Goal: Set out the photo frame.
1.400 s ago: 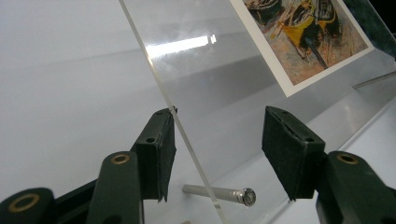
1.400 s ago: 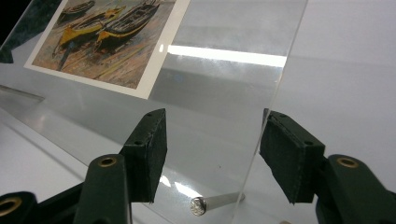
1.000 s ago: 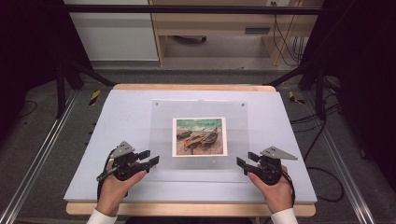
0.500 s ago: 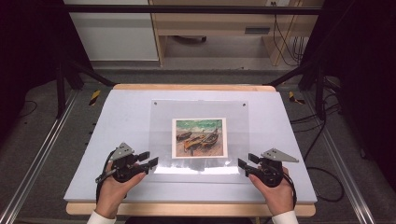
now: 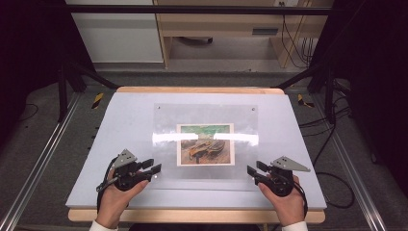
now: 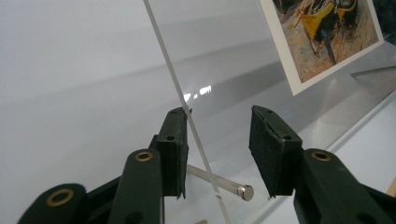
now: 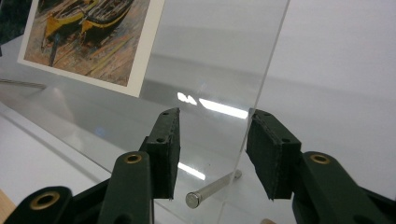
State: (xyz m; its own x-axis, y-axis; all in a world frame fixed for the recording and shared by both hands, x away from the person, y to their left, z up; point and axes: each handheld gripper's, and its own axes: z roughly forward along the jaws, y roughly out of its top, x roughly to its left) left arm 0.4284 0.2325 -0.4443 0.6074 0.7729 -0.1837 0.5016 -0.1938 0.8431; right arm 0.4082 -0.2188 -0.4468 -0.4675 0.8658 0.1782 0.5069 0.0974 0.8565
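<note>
Acrylic sheet (image 5: 207, 142) with a boat print (image 5: 205, 144) under it lies at the middle of the white bench (image 5: 120, 115), its near corners flanked by a person's two hand-held tools. At left, the left gripper (image 5: 155, 167) stands released, jaws parted around the sheet's near left edge (image 6: 173, 79), one pad touching it, above a steel standoff pin (image 6: 224, 185). At right, the right gripper (image 5: 254, 169) is likewise unclenched, its jaws straddling the near right edge (image 7: 268, 70) over a matching pin (image 7: 210, 189). The step in hand looks like gripping both corners to lift the sheet. Done well, both sides would close squarely on the edge, clear of the pins, and rise together so the panel neither twists nor drags the print.
</note>
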